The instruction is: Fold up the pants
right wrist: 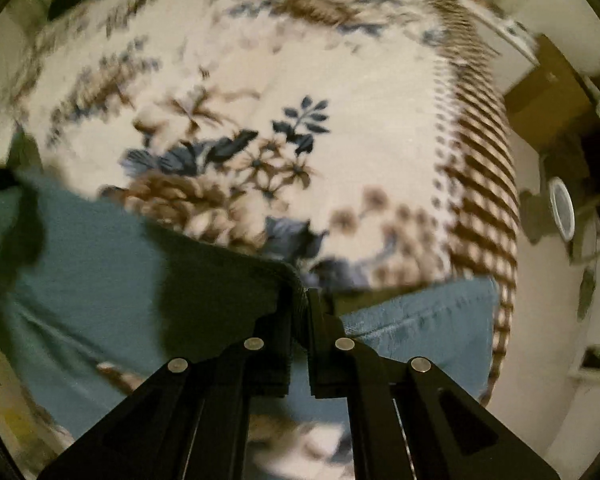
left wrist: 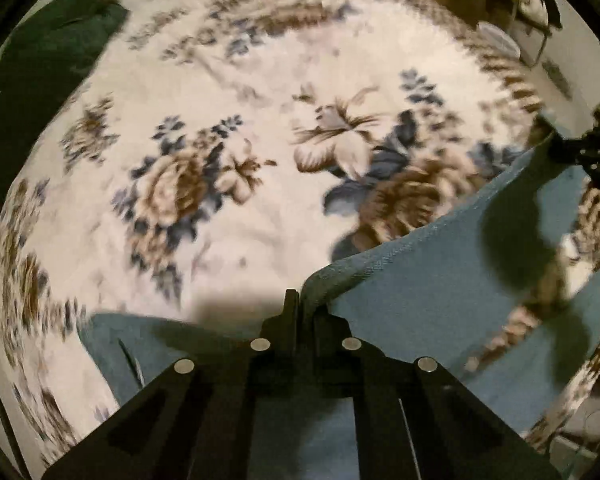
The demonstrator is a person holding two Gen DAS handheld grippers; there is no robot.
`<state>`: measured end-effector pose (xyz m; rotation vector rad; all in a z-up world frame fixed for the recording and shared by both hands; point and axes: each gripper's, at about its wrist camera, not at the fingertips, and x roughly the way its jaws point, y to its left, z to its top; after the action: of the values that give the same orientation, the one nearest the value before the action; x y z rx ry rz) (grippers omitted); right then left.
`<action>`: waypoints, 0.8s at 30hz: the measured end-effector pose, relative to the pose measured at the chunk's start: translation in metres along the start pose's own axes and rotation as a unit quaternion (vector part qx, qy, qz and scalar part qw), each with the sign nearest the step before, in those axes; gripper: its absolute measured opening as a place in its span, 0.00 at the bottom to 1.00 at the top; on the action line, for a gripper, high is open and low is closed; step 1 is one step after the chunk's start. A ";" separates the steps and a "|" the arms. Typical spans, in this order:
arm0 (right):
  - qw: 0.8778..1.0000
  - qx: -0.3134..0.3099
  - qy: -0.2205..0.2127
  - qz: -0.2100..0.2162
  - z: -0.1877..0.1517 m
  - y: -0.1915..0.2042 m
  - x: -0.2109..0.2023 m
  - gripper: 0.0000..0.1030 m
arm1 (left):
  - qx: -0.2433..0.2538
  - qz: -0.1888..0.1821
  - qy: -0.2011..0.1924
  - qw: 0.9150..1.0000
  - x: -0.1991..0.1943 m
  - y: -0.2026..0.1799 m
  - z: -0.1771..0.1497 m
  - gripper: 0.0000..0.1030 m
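Left gripper [left wrist: 305,304]: jaws closed on a corner of the blue pants [left wrist: 420,288].
Pants position: one pair, hem edge stretched between both grippers, lifted over the floral blanket [left wrist: 220,100]; a lower part lies on it.
Right gripper [right wrist: 300,300]: jaws pinched on a thick bunch of hem [right wrist: 296,280].
Handling: likely soft, limp, fairly heavy twill; best held at corners.
Count: two grippers, one dark green cloth [left wrist: 48,60] at the far left.

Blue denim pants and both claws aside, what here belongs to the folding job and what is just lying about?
Job:
blue denim pants
left claw, gripping them
right claw, gripping them
cream floral blanket underneath

Lying about:
dark green cloth
brown cardboard box
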<state>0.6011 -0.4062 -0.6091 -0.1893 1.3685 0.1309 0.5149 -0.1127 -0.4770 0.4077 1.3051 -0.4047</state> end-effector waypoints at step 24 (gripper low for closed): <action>0.967 0.208 0.090 0.117 -0.319 0.078 -0.023 0.27 | -0.302 -0.060 0.094 0.947 0.023 -0.075 -0.246 0.14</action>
<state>0.2743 -0.3963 -0.6514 0.3223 1.5641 0.0206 0.2759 -0.0539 -0.5562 -0.1564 1.5676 -0.0507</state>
